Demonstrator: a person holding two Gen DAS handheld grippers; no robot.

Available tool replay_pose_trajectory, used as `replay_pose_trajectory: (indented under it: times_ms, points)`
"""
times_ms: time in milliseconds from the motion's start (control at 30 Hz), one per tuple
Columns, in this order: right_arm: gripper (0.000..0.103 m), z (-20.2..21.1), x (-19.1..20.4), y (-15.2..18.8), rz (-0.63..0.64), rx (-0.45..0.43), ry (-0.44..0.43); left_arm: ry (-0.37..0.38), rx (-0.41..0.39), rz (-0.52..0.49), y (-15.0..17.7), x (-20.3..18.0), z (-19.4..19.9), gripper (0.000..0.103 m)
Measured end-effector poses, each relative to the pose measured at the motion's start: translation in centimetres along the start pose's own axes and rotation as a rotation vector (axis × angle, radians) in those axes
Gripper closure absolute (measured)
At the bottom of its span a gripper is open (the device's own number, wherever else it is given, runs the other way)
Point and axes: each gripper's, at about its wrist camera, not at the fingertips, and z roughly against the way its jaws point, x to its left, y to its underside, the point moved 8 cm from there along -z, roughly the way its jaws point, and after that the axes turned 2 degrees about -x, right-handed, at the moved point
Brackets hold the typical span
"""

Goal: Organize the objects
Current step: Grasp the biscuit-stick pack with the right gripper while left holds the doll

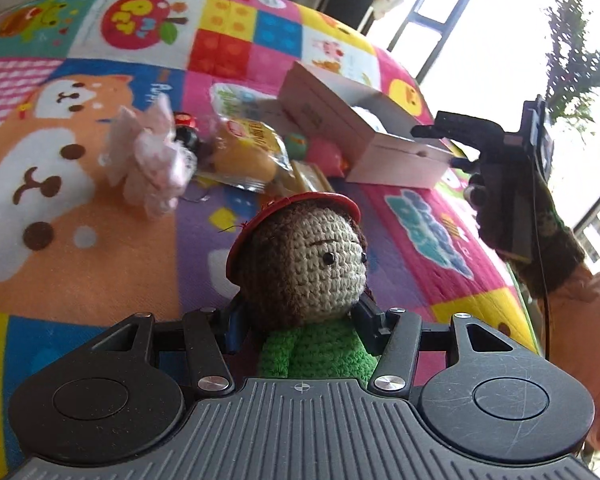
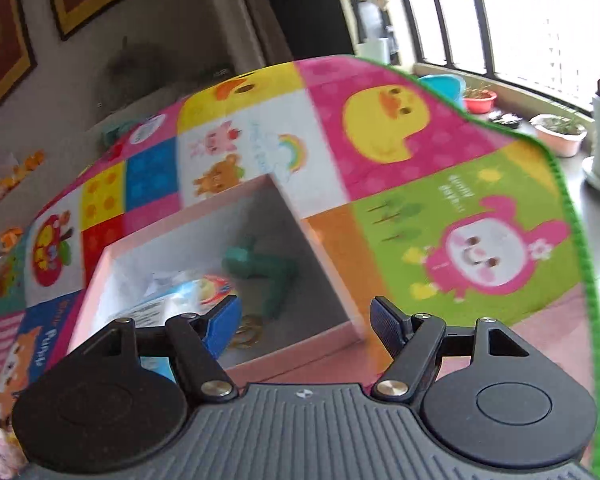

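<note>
Crocheted doll is clamped in the left gripper above the patchwork blanket, clear of the pink box, while the right gripper is seen spread empty over that box's near rim.

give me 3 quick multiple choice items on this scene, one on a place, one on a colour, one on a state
1. Where is the teal plastic toy?
A. inside the pale pink cardboard box
B. on the patchwork mat
C. in the right gripper

2. What colour is the crocheted doll's hat?
A. blue
B. red
C. yellow

3. How is the right gripper?
A. shut on a packet
B. shut on the doll
C. open, nothing in it

Key: 1 A, the teal plastic toy lies on the floor of the pale pink cardboard box. 2 B, the crocheted doll in the left gripper wears a red brim. 3 C, the right gripper jaws stand apart above the box.
</note>
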Motion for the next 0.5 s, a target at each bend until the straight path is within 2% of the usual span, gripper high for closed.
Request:
replay_pose_trajectory:
  times_ms: [167,300,500]
  points:
    - [0.020,0.5,3.0,1.4,0.111,0.009,-0.038,-0.035,-0.020,0.040,-0.4,1.3,0.5,0.045]
    - [0.020,4.4,5.3,2.2,0.233,-0.087,0.020,-0.083,-0.047,0.084,-1.0,3.0,0.9,0.045]
    - [0.019,8.0,11.0,7.2,0.397,-0.049,-0.055,-0.101,-0.058,0.103,-1.4,3.7,1.0,0.045]
